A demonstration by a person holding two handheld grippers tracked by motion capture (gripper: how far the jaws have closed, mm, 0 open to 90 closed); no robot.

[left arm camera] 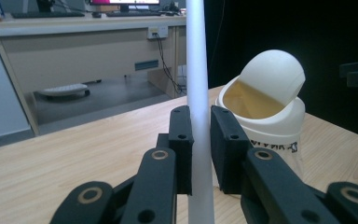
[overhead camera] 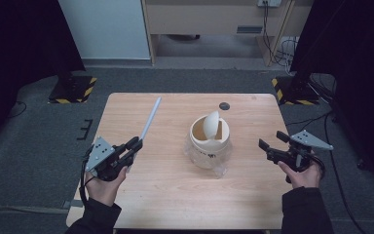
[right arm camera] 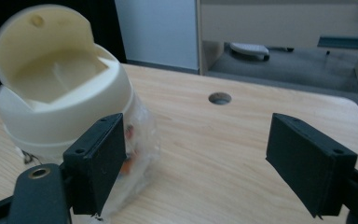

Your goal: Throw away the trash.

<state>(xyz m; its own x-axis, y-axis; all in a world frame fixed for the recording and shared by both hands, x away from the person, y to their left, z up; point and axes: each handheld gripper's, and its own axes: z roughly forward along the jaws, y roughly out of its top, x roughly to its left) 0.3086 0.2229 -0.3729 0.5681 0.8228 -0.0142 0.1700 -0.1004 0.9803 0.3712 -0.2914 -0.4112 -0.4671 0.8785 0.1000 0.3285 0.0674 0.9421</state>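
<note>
My left gripper [overhead camera: 135, 145] is clamped on a white stick [left arm camera: 199, 93]. My right gripper [overhead camera: 271, 141] gapes wide, empty; the cream bin [overhead camera: 209, 141] sits between them.

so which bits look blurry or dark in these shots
High view: dark curtains at both sides, table evenly lit. Left gripper view: white stick and bin fairly sharp, background desk soft. Right gripper view: bin's lid slightly blurred, near pads soft.

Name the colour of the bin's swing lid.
Cream swing lid, clearest in the left gripper view.
</note>
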